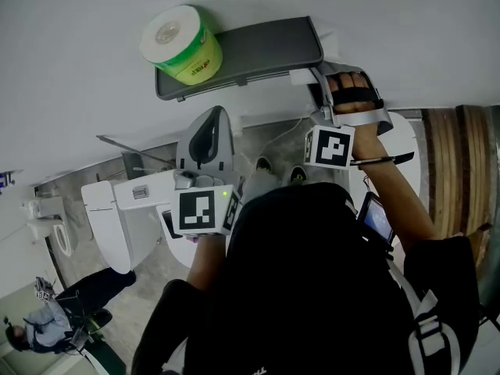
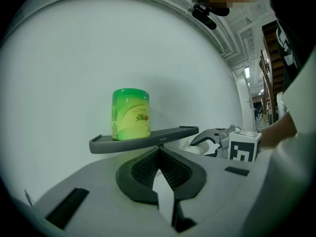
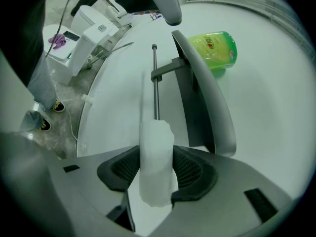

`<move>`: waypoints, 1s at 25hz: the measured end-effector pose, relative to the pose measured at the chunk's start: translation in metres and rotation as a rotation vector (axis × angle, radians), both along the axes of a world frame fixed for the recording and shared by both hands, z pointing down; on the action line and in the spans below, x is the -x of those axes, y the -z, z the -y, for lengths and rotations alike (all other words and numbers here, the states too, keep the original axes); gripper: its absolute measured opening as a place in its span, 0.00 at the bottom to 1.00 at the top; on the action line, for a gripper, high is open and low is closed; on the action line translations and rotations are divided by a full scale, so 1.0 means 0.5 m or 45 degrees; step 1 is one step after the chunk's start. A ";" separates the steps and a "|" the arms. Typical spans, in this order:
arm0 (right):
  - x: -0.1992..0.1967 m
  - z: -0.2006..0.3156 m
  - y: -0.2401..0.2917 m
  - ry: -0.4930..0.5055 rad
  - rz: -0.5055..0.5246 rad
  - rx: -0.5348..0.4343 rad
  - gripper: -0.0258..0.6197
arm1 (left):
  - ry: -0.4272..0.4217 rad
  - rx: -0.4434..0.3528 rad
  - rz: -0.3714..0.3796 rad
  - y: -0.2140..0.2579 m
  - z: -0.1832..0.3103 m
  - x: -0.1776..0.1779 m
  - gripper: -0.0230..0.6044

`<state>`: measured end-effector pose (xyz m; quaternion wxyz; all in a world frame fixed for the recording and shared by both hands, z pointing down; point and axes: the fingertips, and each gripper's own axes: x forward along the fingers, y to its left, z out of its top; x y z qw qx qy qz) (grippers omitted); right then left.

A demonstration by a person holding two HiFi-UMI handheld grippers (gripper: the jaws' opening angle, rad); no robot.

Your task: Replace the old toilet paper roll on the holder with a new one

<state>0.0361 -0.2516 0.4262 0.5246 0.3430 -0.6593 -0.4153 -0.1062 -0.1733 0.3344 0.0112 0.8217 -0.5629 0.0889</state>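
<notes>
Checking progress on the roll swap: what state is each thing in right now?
New roll: green-wrapped, upright on the shelf.
Rod: bare along its visible length.
Old roll: squeezed at the rod's near end; whether off it, unclear.
Right gripper: shut on old roll.
Left gripper: shut, empty.

The new toilet paper roll (image 1: 181,44) has a bright green wrapper with yellowish shading and a white top. The holder shelf (image 1: 258,53) is dark grey and the wall (image 1: 78,92) is white. Each marker cube (image 1: 328,147) shows black squares on white. The old paper roll (image 3: 156,157) is plain white.
</notes>
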 end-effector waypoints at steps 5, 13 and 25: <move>-0.039 0.016 -0.008 -0.049 -0.019 0.021 0.37 | -0.018 0.008 0.001 0.002 0.012 -0.007 0.07; -0.128 0.014 -0.003 -0.146 -0.031 -0.003 0.37 | -0.030 -0.014 0.000 0.005 -0.006 -0.029 0.07; -0.203 0.026 0.141 -0.207 0.131 -0.146 0.37 | -0.061 -0.035 -0.019 0.014 0.005 -0.052 0.07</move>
